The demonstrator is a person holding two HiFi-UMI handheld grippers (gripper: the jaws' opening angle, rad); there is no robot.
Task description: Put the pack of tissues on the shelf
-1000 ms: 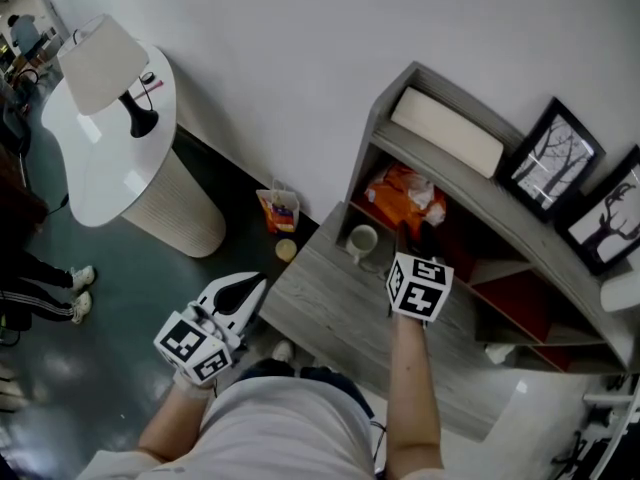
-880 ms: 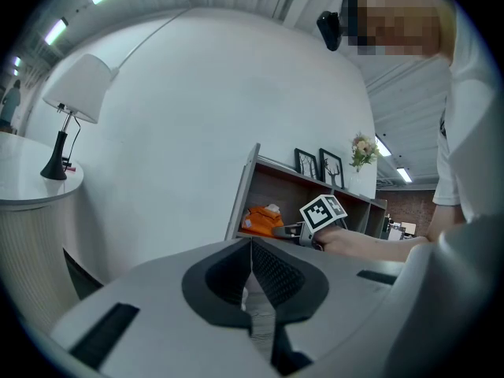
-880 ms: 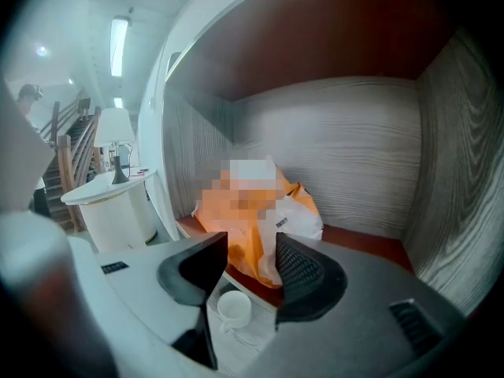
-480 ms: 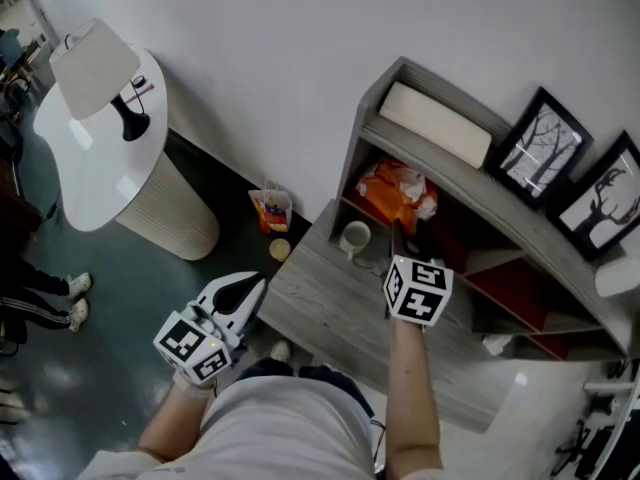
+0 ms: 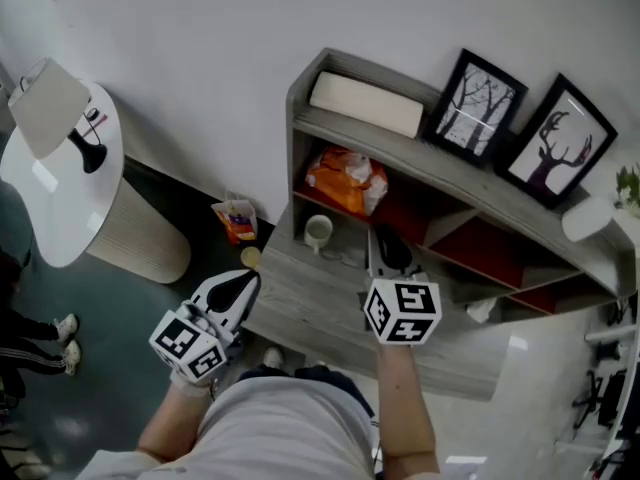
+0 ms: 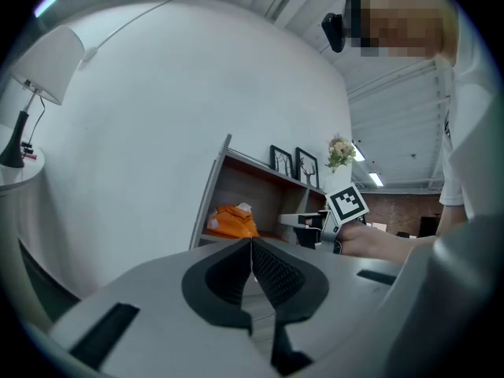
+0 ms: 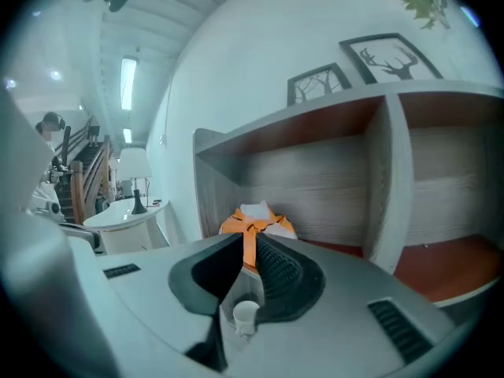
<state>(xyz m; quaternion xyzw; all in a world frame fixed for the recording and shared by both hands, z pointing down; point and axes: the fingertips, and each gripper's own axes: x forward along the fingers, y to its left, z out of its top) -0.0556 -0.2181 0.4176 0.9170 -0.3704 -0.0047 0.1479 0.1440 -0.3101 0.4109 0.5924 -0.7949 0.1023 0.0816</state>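
Both pairs of fingers are showing nothing held: the right gripper is closing its fingers onto empty air, and the left gripper is hanging with its fingers pressed together. The pack of tissues is already lying in the left compartment of the shelf, under the top board, so the placing is looking done. It is sitting straight ahead of the right fingers and a little to their left, apart from them, with its long axis running along the board, across the gripper's line. A cup is standing on the worktop near that line, so I am judging any pull-back should be going straight rearward. The right gripper is clearly nearer; the left is hanging well apart, off the worktop's left edge. The pack is looking orange, soft and crumpled, with a white patch on top.
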